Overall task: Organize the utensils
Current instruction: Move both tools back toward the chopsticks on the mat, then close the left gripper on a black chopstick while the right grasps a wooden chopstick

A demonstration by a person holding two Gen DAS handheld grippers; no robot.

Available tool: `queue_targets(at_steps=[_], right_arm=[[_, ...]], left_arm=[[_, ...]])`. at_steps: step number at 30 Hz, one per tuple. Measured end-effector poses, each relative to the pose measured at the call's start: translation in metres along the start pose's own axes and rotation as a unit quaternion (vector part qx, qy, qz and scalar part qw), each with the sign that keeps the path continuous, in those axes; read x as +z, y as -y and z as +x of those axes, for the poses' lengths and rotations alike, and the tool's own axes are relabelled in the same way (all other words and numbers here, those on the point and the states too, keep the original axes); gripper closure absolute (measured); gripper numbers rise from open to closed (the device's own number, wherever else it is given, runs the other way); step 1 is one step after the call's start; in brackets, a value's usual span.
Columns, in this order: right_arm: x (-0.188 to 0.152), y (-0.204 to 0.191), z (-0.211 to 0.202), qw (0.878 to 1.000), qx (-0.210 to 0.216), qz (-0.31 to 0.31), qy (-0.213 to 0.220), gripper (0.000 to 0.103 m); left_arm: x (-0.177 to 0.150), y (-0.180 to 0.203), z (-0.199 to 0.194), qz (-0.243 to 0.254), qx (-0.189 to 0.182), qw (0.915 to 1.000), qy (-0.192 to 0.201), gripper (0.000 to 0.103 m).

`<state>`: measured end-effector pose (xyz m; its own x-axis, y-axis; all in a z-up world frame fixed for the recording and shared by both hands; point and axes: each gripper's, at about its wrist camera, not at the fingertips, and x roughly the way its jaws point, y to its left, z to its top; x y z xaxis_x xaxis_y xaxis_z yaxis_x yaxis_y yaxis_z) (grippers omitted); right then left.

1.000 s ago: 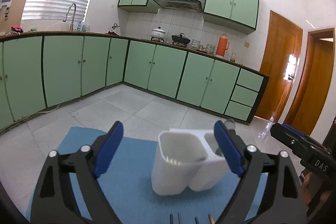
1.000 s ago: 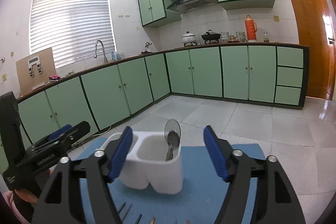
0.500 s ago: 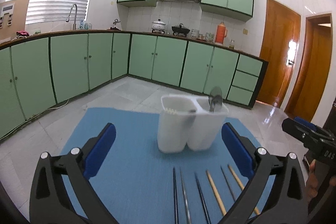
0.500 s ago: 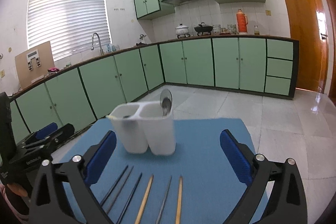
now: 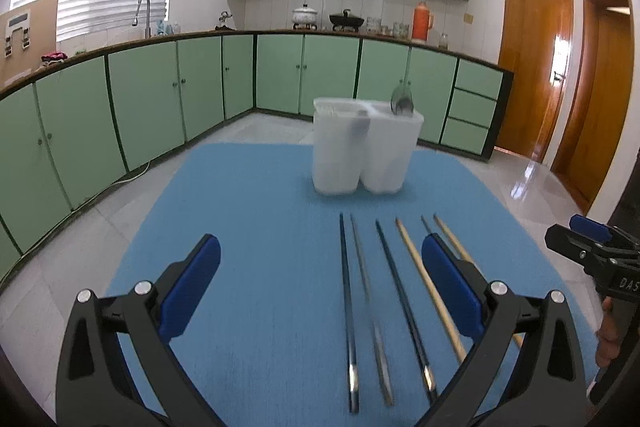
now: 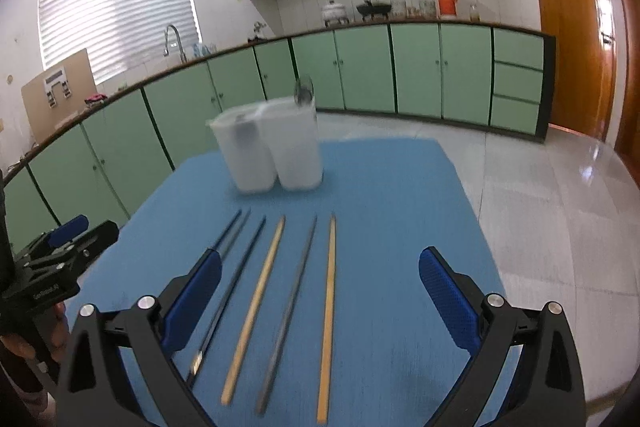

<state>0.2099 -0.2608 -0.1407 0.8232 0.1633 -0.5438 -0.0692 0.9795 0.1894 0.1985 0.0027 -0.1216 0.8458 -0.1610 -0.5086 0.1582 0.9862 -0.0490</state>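
Note:
A white two-compartment utensil holder (image 5: 366,147) stands at the far middle of the blue mat (image 5: 248,227); it also shows in the right wrist view (image 6: 270,147). A metal spoon (image 5: 401,101) stands in its right compartment. Several chopsticks lie side by side on the mat in front of it, dark metal ones (image 5: 347,303) and wooden ones (image 5: 430,287); in the right wrist view a wooden chopstick (image 6: 328,311) lies farthest right. My left gripper (image 5: 320,291) is open and empty above the near mat. My right gripper (image 6: 320,299) is open and empty above the chopsticks.
The mat covers a table in a kitchen. Green cabinets (image 5: 200,87) and a counter with pots and a red thermos (image 5: 422,21) run along the far walls. Wooden doors (image 5: 532,67) stand at the right. The tiled floor (image 6: 540,187) lies beyond the mat's right edge.
Both grippers have pulled back and up from the holder. The holder now sits farther away and the row of chopsticks has come fully into view.

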Motion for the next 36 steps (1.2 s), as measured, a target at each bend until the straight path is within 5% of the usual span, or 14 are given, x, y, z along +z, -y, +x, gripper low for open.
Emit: queue_targets(at_steps=[10,24,36], right_arm=[[-0.053,0.005,-0.017,0.998,-0.005,0.002,-0.058,0.009],[-0.087,-0.001,-0.011,0.993,0.006,-0.018,-0.113,0.062],[-0.095,-0.002,-0.004,0.991,0.001,-0.031,-0.126,0.082]], left_arm=[[-0.045,0.003,-0.009,0.021,0.015,0.9985,-0.049,0.005],[-0.073,0.003,-0.007,0.01,0.025,0.9961,-0.084,0.005],[-0.075,0.006,-0.005,0.005,0.027,0.9956,-0.089,0.005]])
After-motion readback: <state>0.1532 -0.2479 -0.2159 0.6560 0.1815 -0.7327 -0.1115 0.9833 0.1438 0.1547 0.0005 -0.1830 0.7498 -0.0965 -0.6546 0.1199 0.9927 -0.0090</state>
